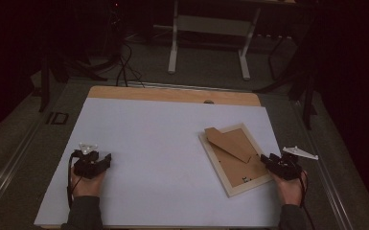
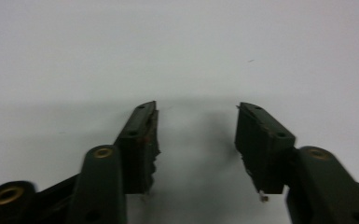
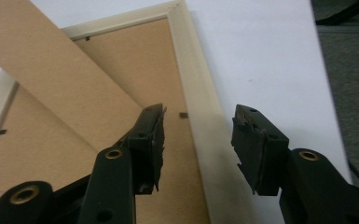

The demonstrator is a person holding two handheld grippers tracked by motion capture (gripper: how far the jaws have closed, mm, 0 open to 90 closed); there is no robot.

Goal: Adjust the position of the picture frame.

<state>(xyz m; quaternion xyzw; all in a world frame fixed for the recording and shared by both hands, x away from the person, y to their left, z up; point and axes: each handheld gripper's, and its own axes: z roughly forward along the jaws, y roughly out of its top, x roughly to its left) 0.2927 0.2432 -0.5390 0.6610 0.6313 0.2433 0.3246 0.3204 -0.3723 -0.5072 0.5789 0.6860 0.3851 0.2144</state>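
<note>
While face-down picture frame lies on white sheet: right gripper spread astride frame rail; left gripper spread, empty.

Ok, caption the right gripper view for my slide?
Open right claw straddling the frame rail, brown stand lying across its back.

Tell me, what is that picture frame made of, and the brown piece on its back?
The picture frame looks like pale, matt-painted wood, going by its straight cream rails. The stand flap and the backing board look like brown fibreboard or stiff card: flat, dull, grainless.
</note>
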